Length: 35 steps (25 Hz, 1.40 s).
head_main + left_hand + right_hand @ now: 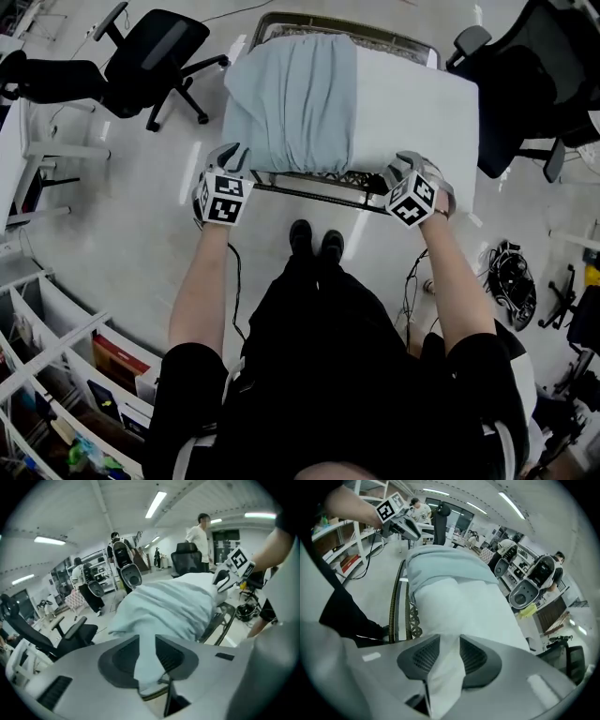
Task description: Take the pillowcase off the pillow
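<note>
Pillowcase [291,103]: soft, light cloth, best taken at hem; clamped by L gripper [233,156] at pillow [412,108] near-left corner; pillow's bare near-right corner pinched by R gripper [398,168].

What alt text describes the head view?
Seen from above, a person's left tool pinches the blue pillowcase and the right tool the bare white pillow, at the near edge of a metal rack. The pillowcase covers only the pillow's left part.

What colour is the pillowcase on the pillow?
The pillowcase is pale blue-grey, best seen in the head view.
</note>
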Motion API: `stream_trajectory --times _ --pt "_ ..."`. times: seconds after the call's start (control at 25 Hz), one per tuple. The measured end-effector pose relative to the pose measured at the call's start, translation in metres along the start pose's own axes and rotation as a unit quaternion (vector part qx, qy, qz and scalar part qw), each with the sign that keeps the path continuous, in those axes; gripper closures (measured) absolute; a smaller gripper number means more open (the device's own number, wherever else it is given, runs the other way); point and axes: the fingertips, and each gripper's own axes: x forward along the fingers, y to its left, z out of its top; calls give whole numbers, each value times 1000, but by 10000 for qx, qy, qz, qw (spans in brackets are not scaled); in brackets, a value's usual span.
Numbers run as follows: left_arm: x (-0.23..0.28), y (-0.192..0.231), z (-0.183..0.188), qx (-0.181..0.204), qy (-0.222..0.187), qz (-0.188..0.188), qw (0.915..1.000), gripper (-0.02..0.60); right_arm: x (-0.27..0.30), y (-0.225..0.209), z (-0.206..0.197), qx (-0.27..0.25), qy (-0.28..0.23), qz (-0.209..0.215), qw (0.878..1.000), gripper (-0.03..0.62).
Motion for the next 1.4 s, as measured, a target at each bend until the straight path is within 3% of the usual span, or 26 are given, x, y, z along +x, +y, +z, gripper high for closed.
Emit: stream_trajectory --times 0.12,0.24,0.36,0.44,0.52,0.6,0.68,0.76,0.84,1.04,1.12,1.24,1.32,1.4 --pt "7 -39 -10 221 139 -514 9983 367 -6 8 22 -329 -402 -103 9986 372" --pt "12 -43 -53 800 708 -557 9927 343 7 25 35 -597 -437 159 9971 244" --pt "28 -39 -93 1377 1171 -542 9820 333 40 38 32 -881 -151 198 9958 180" --pt "46 -31 -105 1808 1319 -395 9738 343 59 39 30 -1002 -6 10 9950 183" --pt "60 -17 -104 2151 1382 -179 9666 574 64 35 30 -1017 27 -177 9947 255" --pt "65 3 -103 2296 1489 13 9618 575 58 31 31 -913 -38 -199 9956 312" --pt "58 33 -108 2031 1596 246 9658 575 47 30 28 -773 -83 -113 9969 333" --pt "44 72 -116 1378 1677 458 9751 575 39 27 19 -641 -19 -55 9979 347" --pt "30 110 -125 837 1755 599 9791 575 34 25 6 -483 88 -9 9988 352" --pt "7 183 -131 477 1849 1023 9763 575 22 24 -11 -154 282 56 9995 353" --pt "7 180 -123 594 1675 955 9794 575 20 22 -12 -3 408 92 9991 353" --pt "12 133 -106 1323 1382 580 9798 566 22 20 -8 149 667 128 9976 352" --pt "14 88 -97 1708 1127 183 9787 458 22 20 -7 166 766 144 9968 349" --pt "15 44 -91 2005 888 -200 9755 397 22 19 -6 172 805 138 9965 344"
